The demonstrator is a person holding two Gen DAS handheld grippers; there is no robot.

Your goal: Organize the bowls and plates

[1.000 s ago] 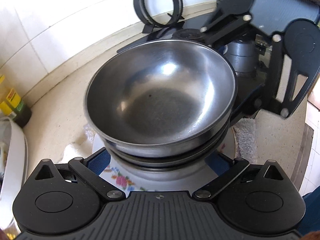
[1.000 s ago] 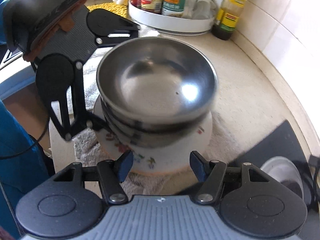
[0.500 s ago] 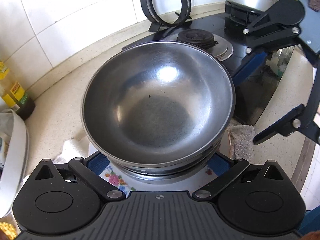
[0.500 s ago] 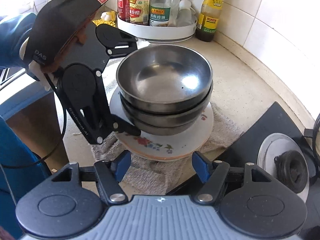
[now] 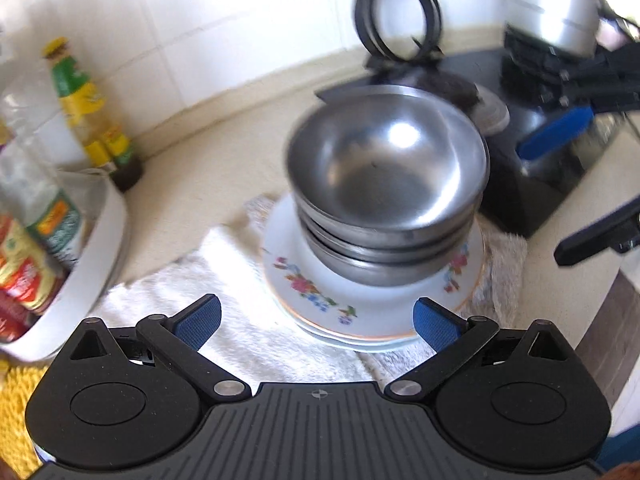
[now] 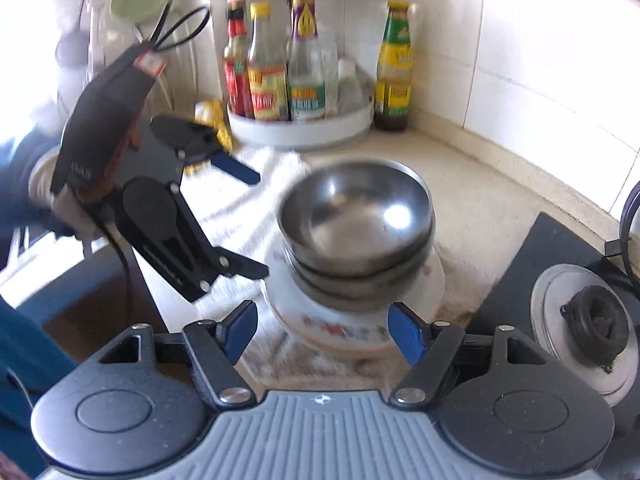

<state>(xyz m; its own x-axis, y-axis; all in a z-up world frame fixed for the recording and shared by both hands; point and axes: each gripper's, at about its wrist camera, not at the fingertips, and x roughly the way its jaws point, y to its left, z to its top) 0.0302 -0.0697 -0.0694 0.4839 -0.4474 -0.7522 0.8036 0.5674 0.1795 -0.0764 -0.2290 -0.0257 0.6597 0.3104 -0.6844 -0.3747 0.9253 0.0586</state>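
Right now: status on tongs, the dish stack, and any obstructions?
Left tongs open, empty. Right tongs open, empty. Steel bowls nested on the floral plates, on a white towel. Nothing between either tongs and the stack.

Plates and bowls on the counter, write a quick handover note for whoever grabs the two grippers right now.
Left gripper: open, empty, short of the stack with nothing between its pads.
Right gripper: open, empty, facing the stack from the stove side.
Stack: steel bowls nested inside each other, sitting on the floral plates, all on a white towel on the counter beside the condiment rack.
Done: bowls and plates are gathered into one pile.
Left: both views are motion-blurred, so check the pile sits straight. No other loose dishes are in view.
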